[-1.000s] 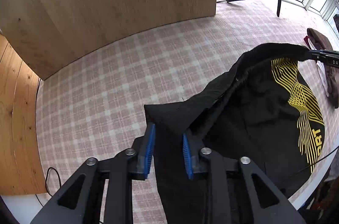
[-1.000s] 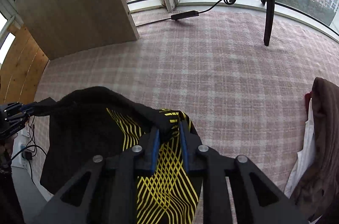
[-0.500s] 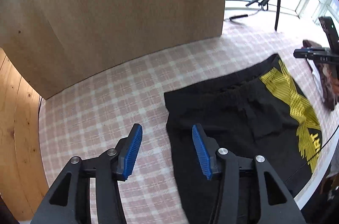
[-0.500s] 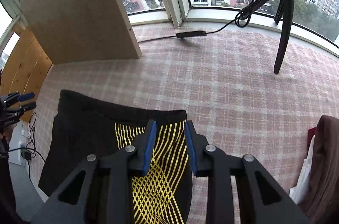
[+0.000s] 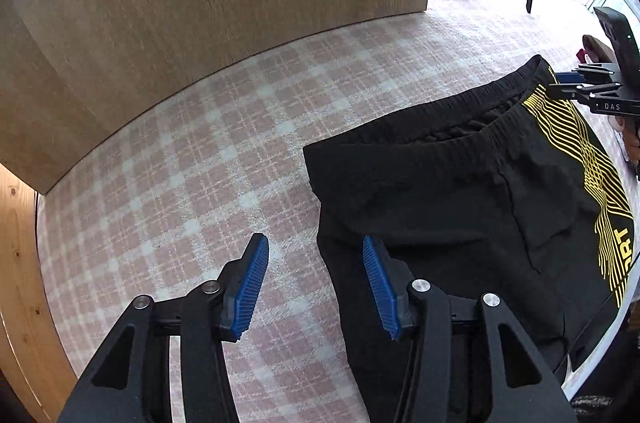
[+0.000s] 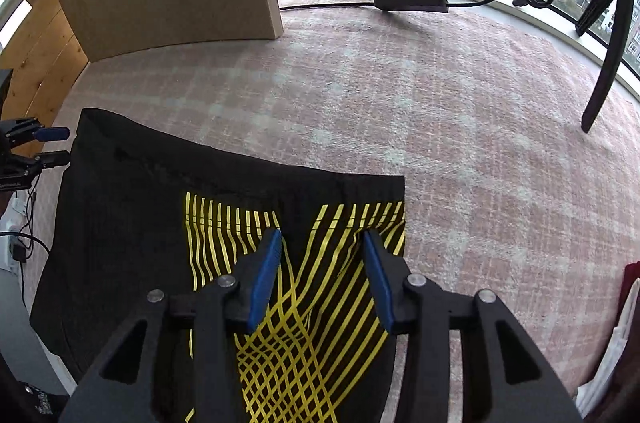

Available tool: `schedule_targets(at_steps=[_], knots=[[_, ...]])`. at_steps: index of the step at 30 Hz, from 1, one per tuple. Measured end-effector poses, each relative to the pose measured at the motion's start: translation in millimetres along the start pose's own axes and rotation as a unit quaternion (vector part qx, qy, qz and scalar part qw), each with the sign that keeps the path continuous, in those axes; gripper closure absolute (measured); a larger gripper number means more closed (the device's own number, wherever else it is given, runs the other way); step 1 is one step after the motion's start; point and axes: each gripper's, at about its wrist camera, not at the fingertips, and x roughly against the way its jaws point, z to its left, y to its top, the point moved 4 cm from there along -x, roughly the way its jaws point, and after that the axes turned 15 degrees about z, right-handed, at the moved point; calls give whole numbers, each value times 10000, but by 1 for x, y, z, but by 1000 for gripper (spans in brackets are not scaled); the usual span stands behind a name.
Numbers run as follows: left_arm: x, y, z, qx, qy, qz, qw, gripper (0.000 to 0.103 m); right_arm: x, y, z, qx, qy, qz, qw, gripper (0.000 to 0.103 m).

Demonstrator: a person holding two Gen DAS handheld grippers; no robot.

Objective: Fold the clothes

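Observation:
Black shorts (image 5: 440, 203) with a yellow line print lie flat on the pink plaid tablecloth (image 5: 200, 183), waistband toward the far side. My left gripper (image 5: 316, 251) hovers open over the shorts' left edge, and its blue pads touch nothing. In the right wrist view, the shorts (image 6: 132, 203) spread out below my right gripper (image 6: 322, 243). Its jaws are opening above the yellow print, and the cloth lies loose beneath them, not pinched. Each gripper shows in the other's view: the right gripper (image 5: 576, 83) at the waistband's right corner, the left gripper (image 6: 52, 145) at its left corner.
A tall wooden board (image 5: 200, 3) stands at the back left of the table. A black tripod leg (image 6: 608, 55) and a cable with an adapter (image 6: 412, 3) sit near the window. A pile of other clothes (image 6: 624, 323) lies at the right edge.
Both grippers let go of the shorts' waistband and opened. The shorts dropped from a lifted, bunched shape to lying flat. Both grippers sank closer to the table.

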Motion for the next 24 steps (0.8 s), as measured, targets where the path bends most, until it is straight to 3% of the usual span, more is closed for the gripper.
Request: schedule_targets(at_steps=[1, 2, 6, 8, 10, 13, 17, 19, 20, 22, 23, 24], knots=[[0, 1, 1, -10, -27, -12, 10000, 56, 0, -1, -1, 17, 48, -22, 10000, 92], [1, 1, 1, -33, -82, -27, 10000, 56, 1, -2, -2, 29, 98, -46, 9999, 98], [0, 8, -6, -175, -205, -40, 9996, 56, 20, -3, -27, -328, 509, -283, 9978, 100], [-4, 14, -13, -291, -172, -9, 9994, 56, 27, -3, -43, -519, 759, -350, 9952, 98], [-7, 23, -16, -351, -230, 12, 9991, 56, 21, -2, -48, -601, 659, -163, 9959, 85], [-11, 35, -13, -280, -417, 20, 9987, 56, 20, -2, -45, -429, 350, -228, 9982, 72], [-18, 52, -7, -102, -690, 103, 9975, 56, 14, 2, -39, -179, 448, -276, 9985, 57], [-21, 59, -6, -44, -800, 114, 9967, 63, 5, 8, -37, -28, 285, -221, 9993, 57], [-23, 61, -7, -27, -859, 127, 9962, 73, 3, 11, -38, 12, 312, -252, 9992, 57], [-22, 62, -9, -27, -832, 63, 9965, 82, -2, 14, -39, 11, 553, -235, 9982, 57], [-18, 60, -9, -44, -853, -13, 9963, 96, -2, 15, -41, 7, 629, -243, 9977, 57], [-13, 57, -8, -45, -901, -85, 9959, 99, -1, 16, -43, 3, 708, -248, 9972, 57]])
